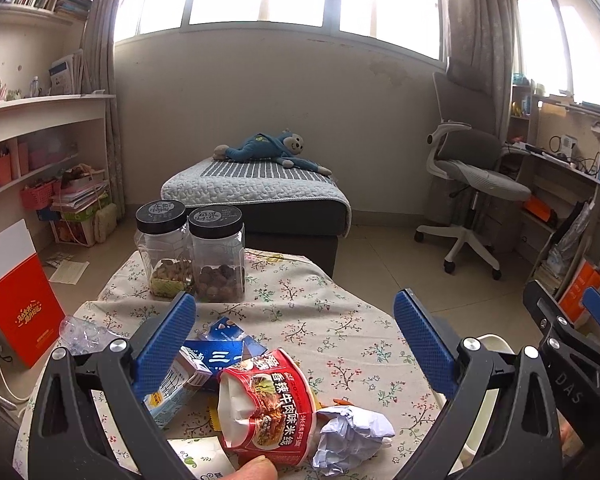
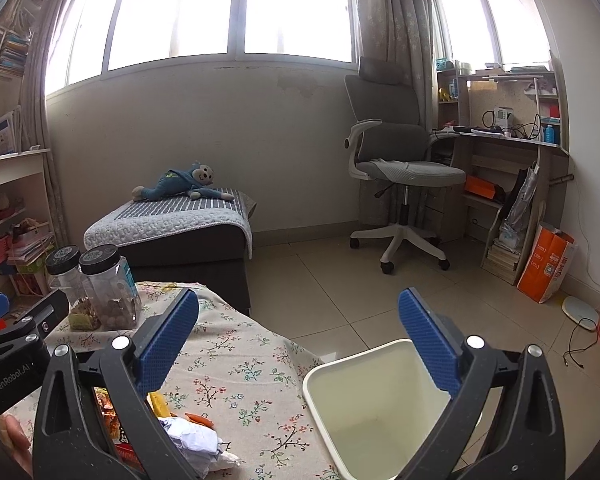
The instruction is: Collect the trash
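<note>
Half-hidden noodle cup (image 1: 266, 404) behind left tool (image 1: 296, 344)

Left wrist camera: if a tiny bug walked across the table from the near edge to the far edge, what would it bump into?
Crumpled paper → red noodle cup → blue carton → two jars, side by side at the far edge.
</note>
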Demonstrator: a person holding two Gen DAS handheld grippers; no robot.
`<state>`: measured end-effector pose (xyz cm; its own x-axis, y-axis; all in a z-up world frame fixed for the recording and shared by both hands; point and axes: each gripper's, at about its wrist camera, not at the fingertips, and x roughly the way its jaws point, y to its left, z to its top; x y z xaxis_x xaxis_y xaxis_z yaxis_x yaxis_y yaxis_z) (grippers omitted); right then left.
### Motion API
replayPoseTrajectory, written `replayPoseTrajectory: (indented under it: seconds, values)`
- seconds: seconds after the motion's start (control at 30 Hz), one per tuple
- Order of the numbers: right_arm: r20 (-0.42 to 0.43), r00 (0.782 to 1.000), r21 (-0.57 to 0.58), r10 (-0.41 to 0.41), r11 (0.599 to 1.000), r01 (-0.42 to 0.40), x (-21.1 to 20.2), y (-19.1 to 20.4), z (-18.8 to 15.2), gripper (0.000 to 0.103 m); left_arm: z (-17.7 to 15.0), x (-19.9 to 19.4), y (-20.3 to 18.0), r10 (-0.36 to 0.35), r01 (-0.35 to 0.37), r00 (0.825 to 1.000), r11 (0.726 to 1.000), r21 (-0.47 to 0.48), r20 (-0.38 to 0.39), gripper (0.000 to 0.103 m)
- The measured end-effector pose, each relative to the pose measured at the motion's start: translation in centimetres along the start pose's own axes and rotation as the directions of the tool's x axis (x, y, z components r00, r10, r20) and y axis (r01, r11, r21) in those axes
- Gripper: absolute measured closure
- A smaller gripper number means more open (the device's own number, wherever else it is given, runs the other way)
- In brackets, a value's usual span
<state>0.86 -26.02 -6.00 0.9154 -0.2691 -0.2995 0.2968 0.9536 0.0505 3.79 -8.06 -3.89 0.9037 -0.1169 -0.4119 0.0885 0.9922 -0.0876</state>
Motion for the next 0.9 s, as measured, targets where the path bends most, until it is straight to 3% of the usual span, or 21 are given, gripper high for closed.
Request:
replayPoseTrajectory:
  seconds: [0.17, 0.27, 0.4, 0.5, 0.57, 0.63, 0.77, 0.8, 0.87, 0.9]
  values:
    - [-0.049, 0.999, -0.012, 0.016, 1.0, -0.017, 0.4, 0.7, 0.1, 0.007, -0.1, 0.8, 1.0, 0.035, -0.036, 0.998, 0.999, -0.008, -0.047, 0.007]
    - [-0.099, 0.993, 0.016, 0.07, 0.997, -0.069, 0.7, 1.0, 0.6, 0.007, -0.2, 1.6, 2.1, 0.069, -0.071, 0.992, 0.997, -0.013, -0.103, 0.007]
    - [-0.15, 0.981, 0.019, 0.123, 0.992, -0.122, 0.9, 2.4, 2.2, 0.007, 0.1, 2.8, 4.2, 0.095, -0.102, 0.98, 0.994, -0.035, -0.172, 0.007]
    - [-0.197, 0.97, -0.041, 0.143, 0.987, -0.154, 1.7, 4.4, 3.4, 0.007, 1.0, 3.7, 6.3, 0.11, -0.12, 0.97, 0.992, -0.031, -0.216, 0.007]
    - [-0.238, 0.959, -0.068, 0.155, 0.982, -0.176, 2.5, 5.5, 3.7, 0.007, 1.7, 5.2, 8.2, 0.113, -0.122, 0.951, 0.992, -0.014, -0.288, 0.007]
    - [-0.278, 0.945, -0.074, 0.174, 0.977, -0.201, 3.4, 6.1, 3.3, 0.007, 1.8, 7.3, 10.4, 0.114, -0.117, 0.911, 0.993, 0.017, -0.397, 0.007]
    - [-0.352, 0.91, -0.058, 0.221, 0.965, -0.257, 5.7, 6.7, 0.5, 0.007, -1.3, 11.7, 14.5, 0.081, -0.067, 0.765, 0.997, 0.046, -0.639, 0.007]
    - [-0.395, 0.892, -0.055, 0.219, 0.964, -0.261, 6.6, 7.0, -0.2, 0.007, -2.5, 12.4, 15.1, 0.076, -0.064, 0.74, 0.997, 0.042, -0.669, 0.007]
    - [-0.481, 0.836, -0.037, 0.264, 0.947, -0.32, 7.9, 7.9, -1.0, 0.007, -4.7, 13.6, 15.7, 0.09, -0.062, 0.692, 0.996, 0.066, -0.716, 0.007]
    - [-0.499, 0.818, -0.043, 0.286, 0.935, -0.353, 8.1, 8.4, -1.1, 0.007, -5.3, 14.0, 15.6, 0.09, -0.046, 0.678, 0.996, 0.081, -0.73, 0.007]
